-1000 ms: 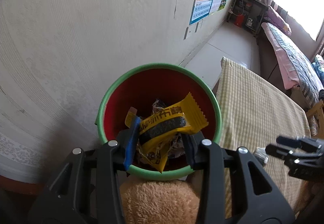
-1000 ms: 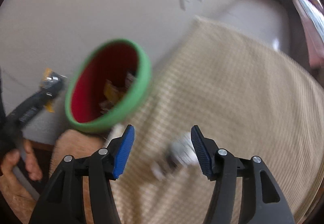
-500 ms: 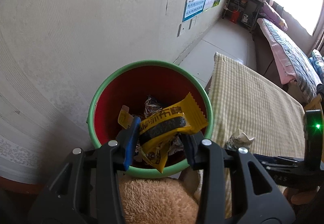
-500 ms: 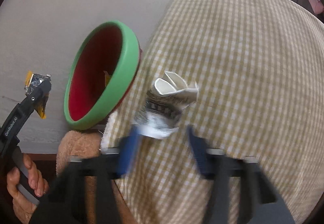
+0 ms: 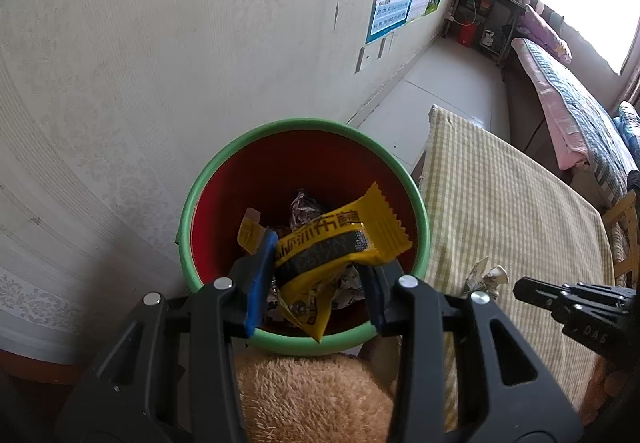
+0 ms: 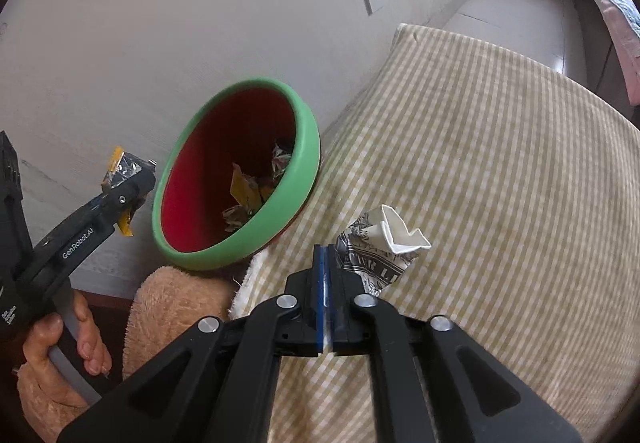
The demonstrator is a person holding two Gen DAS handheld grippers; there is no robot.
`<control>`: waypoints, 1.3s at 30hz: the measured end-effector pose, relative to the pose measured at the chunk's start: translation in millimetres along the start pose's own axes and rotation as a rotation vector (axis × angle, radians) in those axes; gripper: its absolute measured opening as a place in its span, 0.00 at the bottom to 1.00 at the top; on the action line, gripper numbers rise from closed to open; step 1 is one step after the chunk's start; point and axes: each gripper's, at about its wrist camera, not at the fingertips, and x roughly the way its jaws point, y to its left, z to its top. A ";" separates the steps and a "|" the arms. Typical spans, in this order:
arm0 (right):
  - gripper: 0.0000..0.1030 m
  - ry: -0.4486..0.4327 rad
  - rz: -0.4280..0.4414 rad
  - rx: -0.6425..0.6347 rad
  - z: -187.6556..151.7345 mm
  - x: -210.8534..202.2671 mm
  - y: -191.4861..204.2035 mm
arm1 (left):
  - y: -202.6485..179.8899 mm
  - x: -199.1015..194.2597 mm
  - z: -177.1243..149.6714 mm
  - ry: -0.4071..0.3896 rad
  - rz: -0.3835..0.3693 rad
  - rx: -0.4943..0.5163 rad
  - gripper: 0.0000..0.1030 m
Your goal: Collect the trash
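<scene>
Gripping yellow wrapper (image 5: 340, 243) above red bin (image 5: 224, 171), left gripper (image 5: 316, 275) clamped; right gripper (image 6: 327, 263) just closed, pinching crushed printed cup (image 6: 380, 243) edge.

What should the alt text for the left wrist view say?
The left gripper pinches a yellow snack wrapper over a green-rimmed red bin that holds other wrappers. To the right, a crumpled paper cup lies on the checked tablecloth.
</scene>
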 end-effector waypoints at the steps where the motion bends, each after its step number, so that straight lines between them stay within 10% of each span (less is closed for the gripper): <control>1: 0.25 0.008 -0.011 0.018 -0.7 2.9 -1.8 | 0.3 0.6 0.2 0.000 -0.001 -0.001 0.36; 2: 0.55 0.013 -0.020 0.033 -1.1 7.1 -2.4 | 0.5 1.0 0.3 0.000 -0.001 -0.002 0.36; 3: 0.66 0.020 -0.033 0.049 -1.6 12.8 -4.4 | 0.6 1.4 0.1 0.001 -0.001 -0.002 0.36; 7: 0.65 0.097 -0.082 0.057 -5.7 46.1 -6.8 | 0.2 1.6 -0.5 0.003 -0.003 -0.002 0.36; 9: 0.37 0.126 -0.045 0.092 -6.3 58.8 -10.8 | 0.7 1.8 -0.5 0.003 -0.005 0.000 0.36; 23: 0.41 -0.089 0.102 -0.164 46.2 14.2 71.1 | 31.9 16.7 17.3 0.005 0.006 -0.084 0.43; 25: 0.54 -0.095 0.107 -0.184 51.0 12.7 80.7 | 34.4 18.4 23.1 0.007 0.009 -0.082 0.47; 39: 0.64 -0.273 0.015 -0.151 15.0 -77.9 21.8 | -22.7 -22.1 26.9 -0.080 -0.089 0.006 0.65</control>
